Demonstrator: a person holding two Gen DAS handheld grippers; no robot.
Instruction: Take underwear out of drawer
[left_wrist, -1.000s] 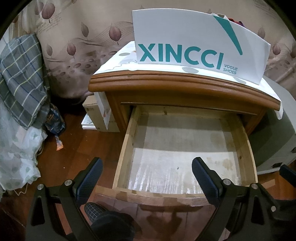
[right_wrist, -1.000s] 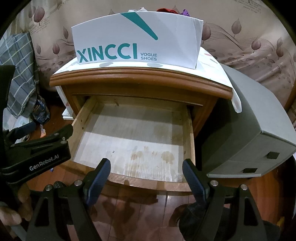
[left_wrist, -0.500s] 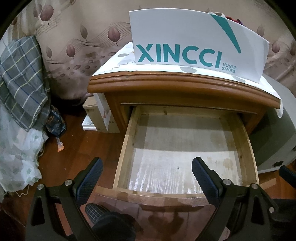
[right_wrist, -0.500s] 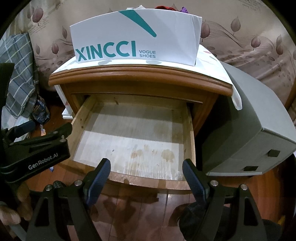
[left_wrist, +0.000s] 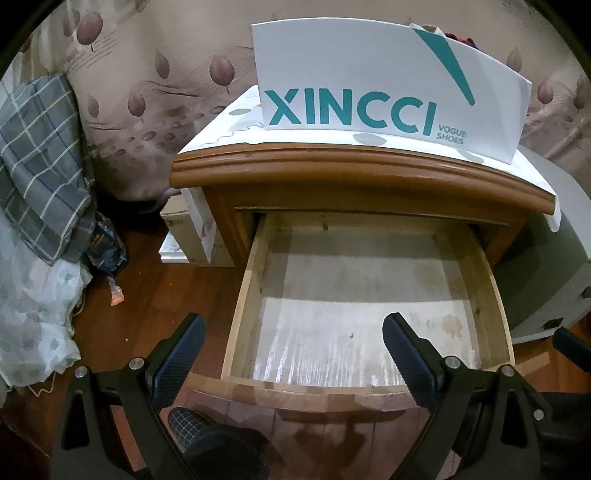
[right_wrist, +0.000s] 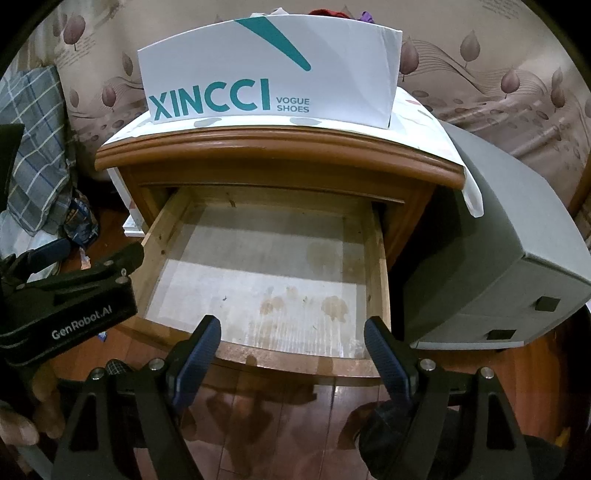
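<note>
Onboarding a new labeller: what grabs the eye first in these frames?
The white XINCCI shoe box standing on the wooden nightstand, with red fabric peeking over its top edge. Below it, the pulled-out drawer shows only a bare, stained bottom. Both the left tongs and right tongs hang open before the drawer's front edge.

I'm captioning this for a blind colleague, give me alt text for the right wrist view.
An open wooden drawer shows only a bare, stained bottom, with no clothing visible in it. The right gripper hangs before it, jaws wide apart, a white shoe box on the nightstand above.
</note>
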